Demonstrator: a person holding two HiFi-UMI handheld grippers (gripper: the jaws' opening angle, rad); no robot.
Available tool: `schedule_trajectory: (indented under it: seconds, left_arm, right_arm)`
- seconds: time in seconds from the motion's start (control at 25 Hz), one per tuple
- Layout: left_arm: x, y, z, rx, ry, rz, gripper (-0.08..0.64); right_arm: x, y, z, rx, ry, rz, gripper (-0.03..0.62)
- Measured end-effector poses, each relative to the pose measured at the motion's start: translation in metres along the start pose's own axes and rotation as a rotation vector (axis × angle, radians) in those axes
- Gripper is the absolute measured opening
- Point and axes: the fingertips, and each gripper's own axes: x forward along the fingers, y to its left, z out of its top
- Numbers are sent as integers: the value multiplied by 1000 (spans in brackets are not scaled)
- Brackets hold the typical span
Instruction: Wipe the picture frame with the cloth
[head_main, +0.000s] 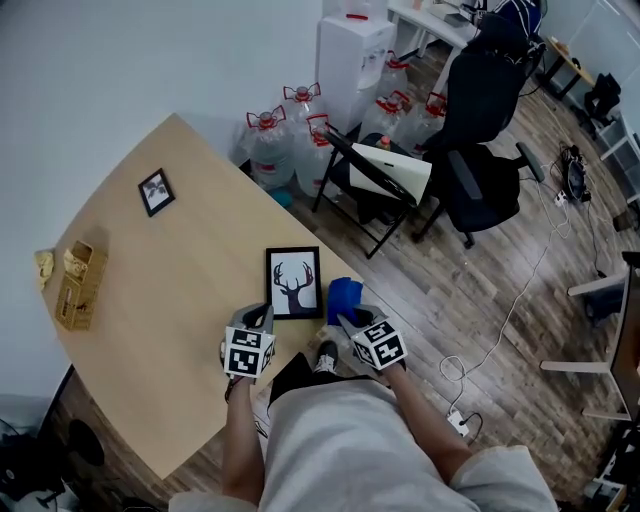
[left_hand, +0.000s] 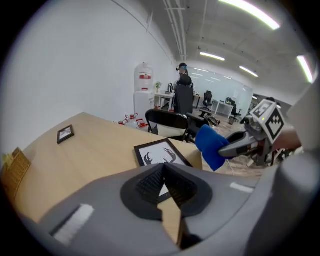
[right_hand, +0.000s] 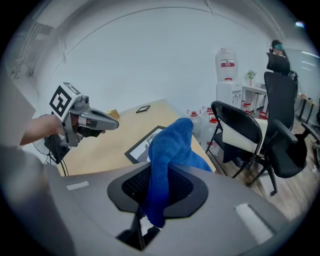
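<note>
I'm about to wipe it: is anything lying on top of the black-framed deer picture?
Nothing lies on the black-framed deer picture; its print shows bare. The blue cloth in the right gripper hangs beside it. The left gripper hides its near corner.

We hold both grippers side by side ahead of us, forearms extended. Left gripper (head_main: 258, 318) jaws together, empty; right gripper (head_main: 348, 322) clamped on cloth (head_main: 343, 296).

The pale wooden table (head_main: 170, 300) lies open left of and beyond the black-framed deer picture (head_main: 294, 283). 1 small black photo frame (head_main: 156, 191) and 1 light wooden box (head_main: 80, 285) sit well apart from it. A black folding chair (head_main: 360, 165) stands near the table's right edge.
</note>
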Motion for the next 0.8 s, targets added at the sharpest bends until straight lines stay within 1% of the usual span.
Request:
schedule_trajectory:
  seconds: [0.12,0.2,0.48,0.68,0.8]
  left_arm:
    - [-8,-5,-1,-75,-36,8,54]
    - [-11,-7,-3,-101,-48,11,54]
    - [-23,-5,-4,-119,-69,32,54]
    - [-28,-3,-5,-140,-86,37,54]
    - [-28,-6,-9,-147,-81,30,54]
  right_arm:
    - [-4,5,4,4,-19,13,58]
    - [-5,9,7,-2,-30,19,58]
    - [-5,20,12,6,-55,49,58]
    - [-6,21,14,0,-61,52,58]
    - [-6,21,13,-3,-59,48,57]
